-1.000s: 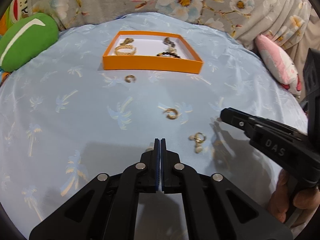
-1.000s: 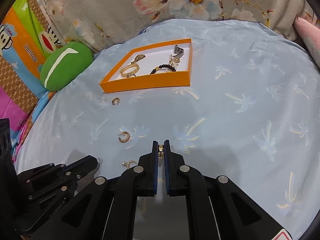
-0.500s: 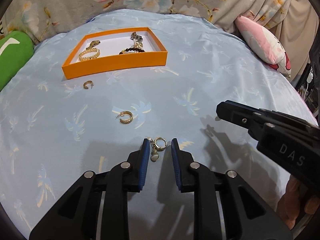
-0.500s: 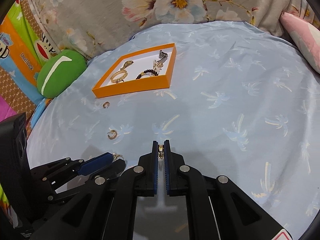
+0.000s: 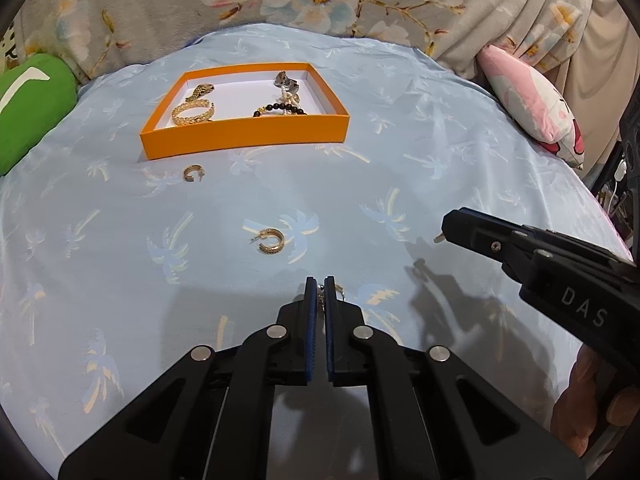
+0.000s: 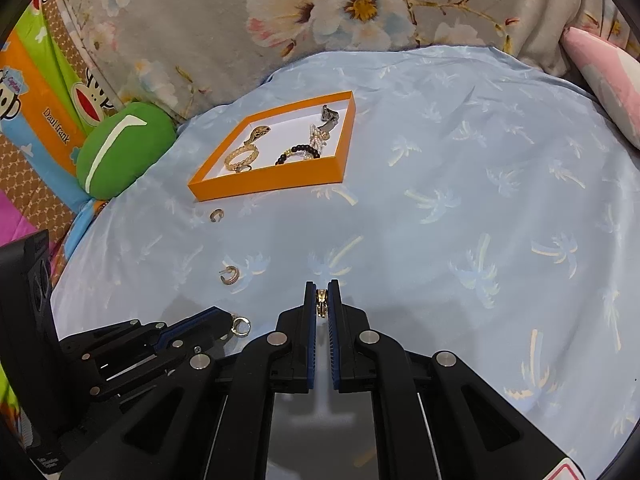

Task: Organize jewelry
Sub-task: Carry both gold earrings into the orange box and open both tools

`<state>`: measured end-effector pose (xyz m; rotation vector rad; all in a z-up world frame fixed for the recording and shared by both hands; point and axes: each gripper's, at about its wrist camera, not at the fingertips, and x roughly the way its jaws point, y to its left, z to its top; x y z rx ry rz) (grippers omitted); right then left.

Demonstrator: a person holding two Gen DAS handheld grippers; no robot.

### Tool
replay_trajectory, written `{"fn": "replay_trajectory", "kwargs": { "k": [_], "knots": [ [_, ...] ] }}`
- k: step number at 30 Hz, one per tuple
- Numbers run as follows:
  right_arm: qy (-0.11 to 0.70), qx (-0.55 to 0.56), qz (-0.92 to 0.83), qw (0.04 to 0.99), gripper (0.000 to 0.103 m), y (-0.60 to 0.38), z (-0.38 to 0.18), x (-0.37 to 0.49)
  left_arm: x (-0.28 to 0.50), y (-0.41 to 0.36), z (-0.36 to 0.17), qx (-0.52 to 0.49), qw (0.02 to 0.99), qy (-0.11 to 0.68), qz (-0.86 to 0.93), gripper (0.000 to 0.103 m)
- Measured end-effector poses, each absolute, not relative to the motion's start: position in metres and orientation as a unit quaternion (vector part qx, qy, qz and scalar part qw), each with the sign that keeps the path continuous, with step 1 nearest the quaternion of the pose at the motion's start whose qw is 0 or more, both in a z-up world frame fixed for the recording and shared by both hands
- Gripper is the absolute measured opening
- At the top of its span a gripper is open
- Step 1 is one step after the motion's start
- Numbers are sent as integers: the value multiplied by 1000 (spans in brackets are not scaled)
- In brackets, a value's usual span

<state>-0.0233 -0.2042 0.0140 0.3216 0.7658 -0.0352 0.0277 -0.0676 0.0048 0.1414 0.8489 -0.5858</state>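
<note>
Left gripper (image 5: 319,285): pads pinched together on the drop earring (image 6: 241,326). Half a second ago the jaws stood apart with this earring lying loose between them; now they have come shut on it.
Meaning: pickup looks made; judged next step is carrying it to the orange tray (image 5: 248,136).
Right gripper (image 6: 321,289): nearly closed, a small gold piece (image 6: 321,304) nipped between the pads, same as a second ago. Both tools now loaded.
Orange tray: near the far edge of the blue palm-print bedspread (image 5: 400,140). Holds a gold chain bracelet (image 5: 193,113) and a black bead bracelet (image 5: 280,107) with a pearl strand and a silvery clasp.
Still loose: one gold hoop earring (image 5: 272,241) mid-spread, a second hoop (image 5: 193,173) just before the tray's front wall. Two pickups left, by my count.
Left view only: the right tool from the side, its held piece poking out at the tip; a person's fingers (image 5: 592,412) on its handle; pink cushion (image 5: 528,100) at the right edge.
Right view only: the drop earring's ring hanging clear beside the left pads; hardly visible in the left view. Also the green cushion (image 6: 120,148) in full at the left edge.
</note>
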Motion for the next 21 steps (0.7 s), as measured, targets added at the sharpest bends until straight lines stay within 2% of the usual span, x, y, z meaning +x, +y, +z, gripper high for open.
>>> {"fn": "replay_trajectory", "kwargs": {
  "k": [13,21],
  "knots": [
    [358,145,-4,922,6,-199,33,-14,39,-46,33,49,882,389,-263,2],
    [338,120,24,933,6,-196,73,46,82,-46,72,58,899,355,-248,2]
  ]
}}
